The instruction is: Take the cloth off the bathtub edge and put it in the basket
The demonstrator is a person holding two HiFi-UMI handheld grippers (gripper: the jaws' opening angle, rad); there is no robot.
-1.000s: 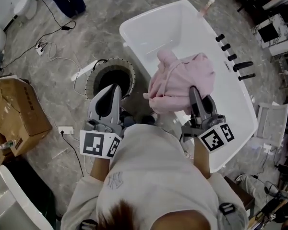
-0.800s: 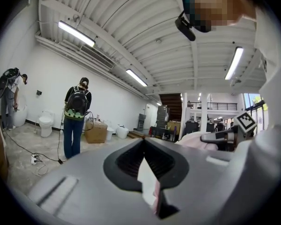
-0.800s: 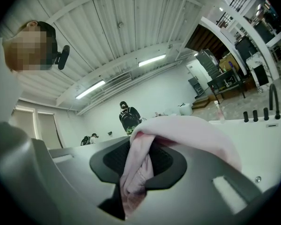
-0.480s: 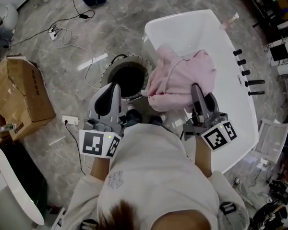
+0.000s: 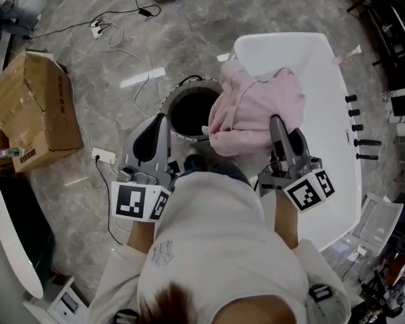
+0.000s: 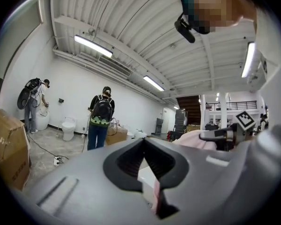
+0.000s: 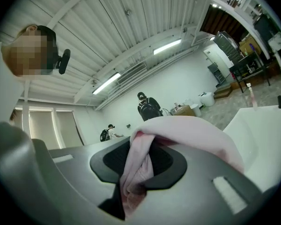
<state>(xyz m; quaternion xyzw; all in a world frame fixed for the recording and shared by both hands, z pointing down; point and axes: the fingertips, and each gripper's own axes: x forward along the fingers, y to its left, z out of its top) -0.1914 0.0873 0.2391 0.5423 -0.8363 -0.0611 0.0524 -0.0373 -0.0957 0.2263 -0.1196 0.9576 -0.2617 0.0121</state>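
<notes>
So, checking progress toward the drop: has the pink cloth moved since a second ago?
Yes. The pink cloth, clamped in the right gripper, has shifted leftward across the bathtub toward the basket, now overlapping its rim.

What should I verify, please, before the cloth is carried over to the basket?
1. Hold of the right gripper on the cloth: ok, pink fabric is pinched between its jaws.
2. Cloth lifted free of the bathtub: cannot tell, seen from above it overlaps the tub's edge.
3. Cloth above the basket: not ok, only its left edge reaches the rim.
4. Basket mouth uncovered: ok, the dark opening shows.
5. Path clear of the left gripper: ok, it sits beside the basket, jaws together, holding nothing.
</notes>
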